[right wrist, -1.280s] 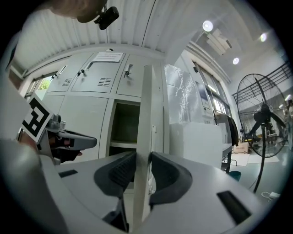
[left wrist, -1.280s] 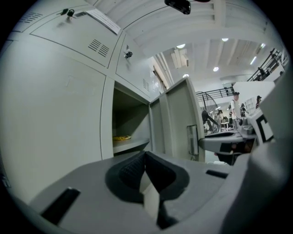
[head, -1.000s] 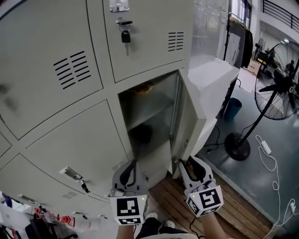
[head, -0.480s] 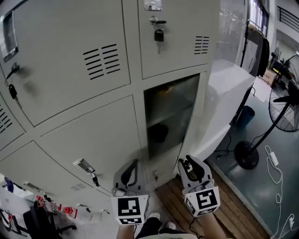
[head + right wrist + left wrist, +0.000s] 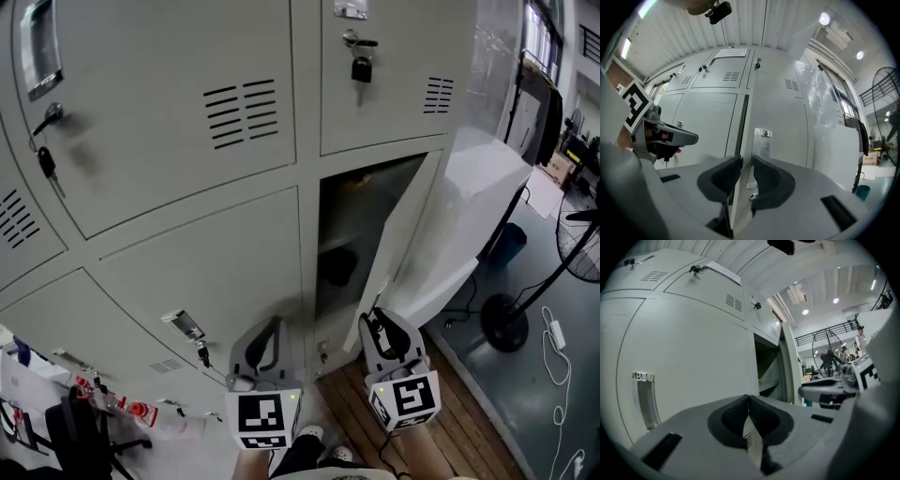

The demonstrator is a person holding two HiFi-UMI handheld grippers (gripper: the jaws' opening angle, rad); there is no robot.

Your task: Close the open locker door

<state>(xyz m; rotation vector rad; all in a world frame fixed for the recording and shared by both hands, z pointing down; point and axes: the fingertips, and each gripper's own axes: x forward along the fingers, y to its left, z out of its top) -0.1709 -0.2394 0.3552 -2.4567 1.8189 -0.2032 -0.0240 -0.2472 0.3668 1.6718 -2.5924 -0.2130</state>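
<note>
— Why stand so close to that wall of grey lockers (image 5: 187, 234)?

— Only one of them matters. The open locker door (image 5: 417, 244) is at the lower right, swung out from its compartment (image 5: 342, 234) and hanging ajar, with its free edge turned toward the person. I'd say they stand there so that edge is within easy reach.

— And the right gripper (image 5: 378, 323) is low at the foot of the door?

— It's taking hold there. In the right gripper view the thin door edge (image 5: 743, 136) runs straight up between the jaws. They are closing around it with a sliver of gap left, so I wouldn't call it a firm pinch yet. A hold on the edge should let them swing the panel back.

— Is the left gripper (image 5: 267, 328) helping?

— I doubt it. Its jaws are pressed together on nothing, and it points at the closed locker face beside the opening, clear of the door's path.

— What's the small metal plate (image 5: 762, 133) above the jaws?

— The door's latch fitting, by the look of it.
</note>
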